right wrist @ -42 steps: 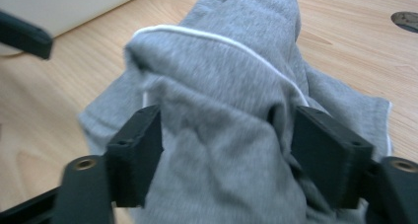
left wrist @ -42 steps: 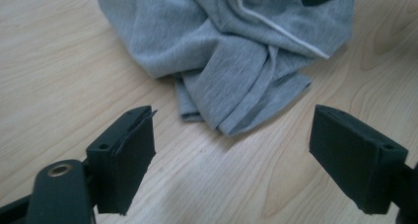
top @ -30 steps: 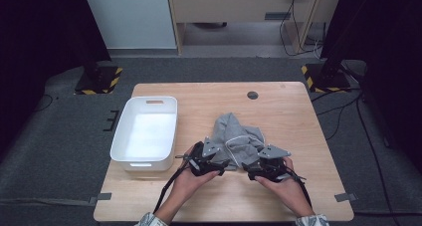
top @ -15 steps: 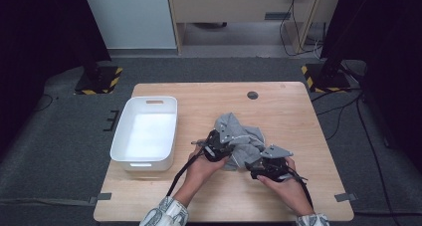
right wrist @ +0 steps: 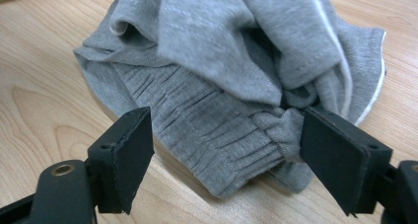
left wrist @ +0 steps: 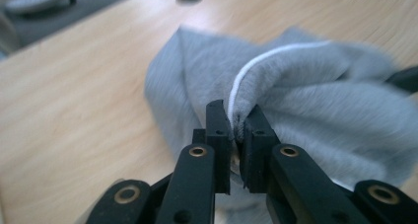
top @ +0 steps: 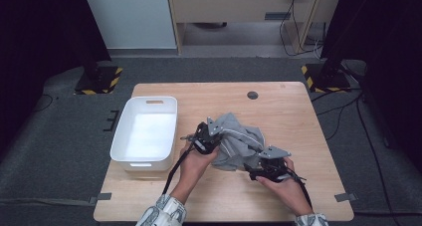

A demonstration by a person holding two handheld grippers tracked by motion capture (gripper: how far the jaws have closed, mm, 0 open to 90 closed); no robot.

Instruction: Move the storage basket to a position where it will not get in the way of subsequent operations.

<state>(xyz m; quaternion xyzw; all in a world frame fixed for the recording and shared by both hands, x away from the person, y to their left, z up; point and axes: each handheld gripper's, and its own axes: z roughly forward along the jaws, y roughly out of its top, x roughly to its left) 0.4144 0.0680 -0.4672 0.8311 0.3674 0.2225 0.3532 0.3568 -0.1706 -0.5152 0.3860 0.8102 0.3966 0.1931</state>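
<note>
With our left tool (left wrist: 235, 135) clamped on the white-piped edge of the crumpled grey knit garment (top: 239, 139) mid-worktop (top: 298, 111), our right tool (right wrist: 222, 150) gapes wide at its ribbed waistband, best pinched squarely before lifting.

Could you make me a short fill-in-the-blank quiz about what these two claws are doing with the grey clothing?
1. The left claw is ____ on a white-piped edge of the grey garment.
2. The right claw stands ____, with the garment's ribbed band between its jaws.
3. The white bin sits to the ____ of the garment in the high view.
4. The garment lies crumpled on a ____ table.

Missing words: shut; open; left; wooden
</note>
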